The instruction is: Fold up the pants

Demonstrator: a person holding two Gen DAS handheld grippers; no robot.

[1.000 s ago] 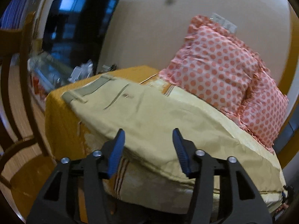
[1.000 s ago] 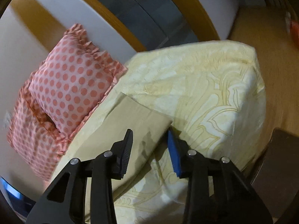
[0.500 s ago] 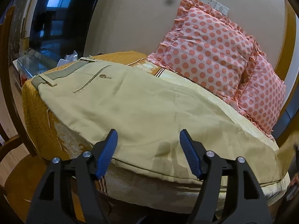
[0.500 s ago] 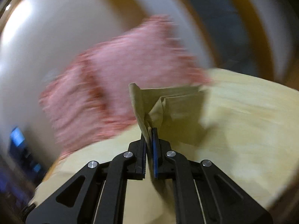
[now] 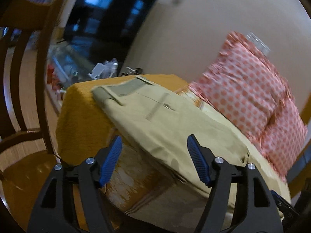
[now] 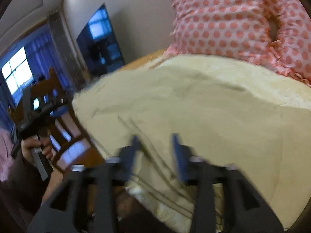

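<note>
Khaki pants [image 5: 171, 124] lie on the bed, waistband at the far left end, over a pale yellow bedspread. In the right wrist view the pants [image 6: 213, 120] fill the middle, blurred. My left gripper [image 5: 155, 157] is open and empty, hovering over the near edge of the pants. My right gripper [image 6: 156, 145] is open with nothing between the fingers, just above the pants' near edge. The left gripper also shows in the right wrist view [image 6: 38, 112], held in a hand at the far left.
Two pink polka-dot pillows [image 5: 252, 91] lean on the wall behind the pants. An orange blanket [image 5: 81, 116] hangs over the bed's left end. A wooden chair [image 5: 23, 97] stands left of the bed. A dark TV [image 5: 108, 19] and cluttered stand are beyond.
My right gripper held a pants leg end half a second ago; now it is open and the fabric lies flat. My left gripper stayed open and swung left.
</note>
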